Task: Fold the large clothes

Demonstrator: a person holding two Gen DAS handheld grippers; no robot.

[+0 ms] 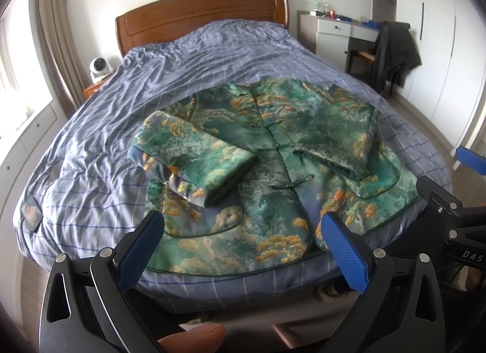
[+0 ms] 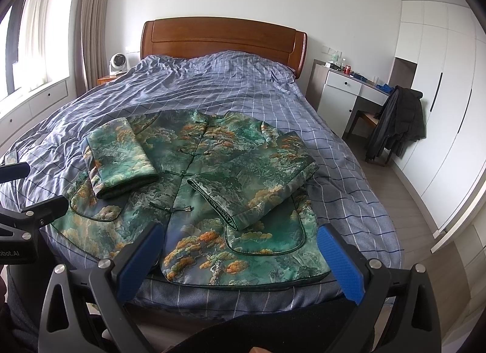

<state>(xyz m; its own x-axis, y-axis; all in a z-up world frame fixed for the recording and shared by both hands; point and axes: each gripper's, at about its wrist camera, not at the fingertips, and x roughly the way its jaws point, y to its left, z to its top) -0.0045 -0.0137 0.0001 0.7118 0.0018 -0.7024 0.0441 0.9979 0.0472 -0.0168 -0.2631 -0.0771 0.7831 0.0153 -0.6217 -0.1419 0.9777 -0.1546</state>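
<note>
A green jacket [image 1: 267, 164] with an orange and teal landscape print lies face up on the bed, hem toward me. It also shows in the right wrist view [image 2: 212, 201]. Both sleeves are folded across the front: the left sleeve [image 1: 194, 158] and the right sleeve [image 2: 252, 189]. My left gripper [image 1: 243, 231] is open and empty, above the hem at the foot of the bed. My right gripper [image 2: 240, 246] is open and empty, above the hem's right half. The right gripper's body [image 1: 449, 219] shows at the right of the left wrist view.
The bed [image 1: 127, 116] has a blue checked cover and a wooden headboard [image 2: 221, 37]. A phone [image 1: 30, 216] lies at the cover's left edge. A white desk [image 2: 349, 91] and a chair with a dark coat [image 2: 398, 122] stand to the right. A fan [image 2: 117, 63] sits on the nightstand.
</note>
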